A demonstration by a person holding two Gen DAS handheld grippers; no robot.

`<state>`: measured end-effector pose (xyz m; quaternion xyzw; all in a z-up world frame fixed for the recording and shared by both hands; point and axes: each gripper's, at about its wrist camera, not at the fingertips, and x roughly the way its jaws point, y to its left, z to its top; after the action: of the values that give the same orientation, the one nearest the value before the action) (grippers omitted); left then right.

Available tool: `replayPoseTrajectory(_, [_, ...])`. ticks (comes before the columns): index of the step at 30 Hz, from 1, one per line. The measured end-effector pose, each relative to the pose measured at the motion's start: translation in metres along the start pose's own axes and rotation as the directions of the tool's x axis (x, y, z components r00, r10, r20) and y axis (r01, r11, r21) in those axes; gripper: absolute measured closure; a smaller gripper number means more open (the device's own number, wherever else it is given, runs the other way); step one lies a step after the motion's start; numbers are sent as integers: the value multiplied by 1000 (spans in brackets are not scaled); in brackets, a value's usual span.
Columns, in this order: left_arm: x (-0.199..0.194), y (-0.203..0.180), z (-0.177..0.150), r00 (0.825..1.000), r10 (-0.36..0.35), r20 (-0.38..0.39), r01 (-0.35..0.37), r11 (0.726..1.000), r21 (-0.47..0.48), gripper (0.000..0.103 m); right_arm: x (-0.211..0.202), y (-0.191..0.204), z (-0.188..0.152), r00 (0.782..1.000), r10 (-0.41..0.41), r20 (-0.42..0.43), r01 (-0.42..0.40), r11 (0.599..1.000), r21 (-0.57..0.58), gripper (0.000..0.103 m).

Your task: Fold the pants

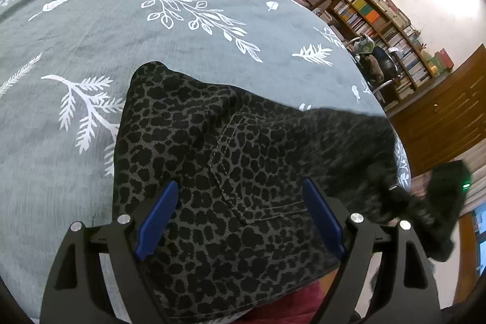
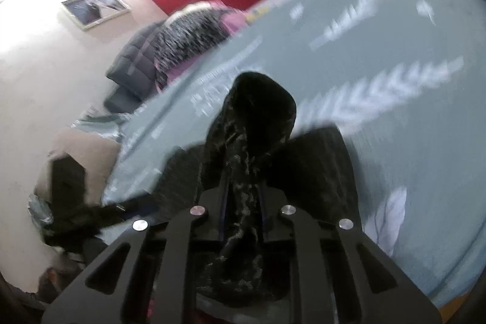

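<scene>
Grey pants with a black leopard print (image 1: 227,157) lie on a grey-green bedspread with white leaf prints (image 1: 121,35). A back pocket faces up. My left gripper (image 1: 240,183) hovers over the waist end, open, its blue pads (image 1: 161,214) wide apart on either side of the pocket. The pads do not press the cloth. A leg of the pants stretches to the right, up to my right gripper (image 1: 446,187). In the right wrist view, that gripper (image 2: 243,187) is shut on a bunched fold of the pants (image 2: 252,117), which sticks up above the bed. The picture is blurred.
A bookshelf (image 1: 379,20) and a chair (image 1: 379,63) stand beyond the bed's right edge, with a wooden cabinet (image 1: 440,117) nearer. A pile of clothes and a dark quilted jacket (image 2: 188,35) sit at the bed's far end. The bedspread (image 2: 395,141) stretches wide around the pants.
</scene>
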<state>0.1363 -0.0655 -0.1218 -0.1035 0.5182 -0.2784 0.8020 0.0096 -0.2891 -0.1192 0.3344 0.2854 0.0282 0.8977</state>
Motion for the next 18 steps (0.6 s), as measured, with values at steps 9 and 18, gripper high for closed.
replayPoseTrajectory(9, [16,-17,2,1000,12,6,-13,997,80,20,6,-28,16,993,-119,0,119,993,11,87])
replayPoseTrajectory(18, [18,-20,-8,1000,12,-2,-12,992,129,20,-4,-54,-1,977,-211,18,210,977,42,57])
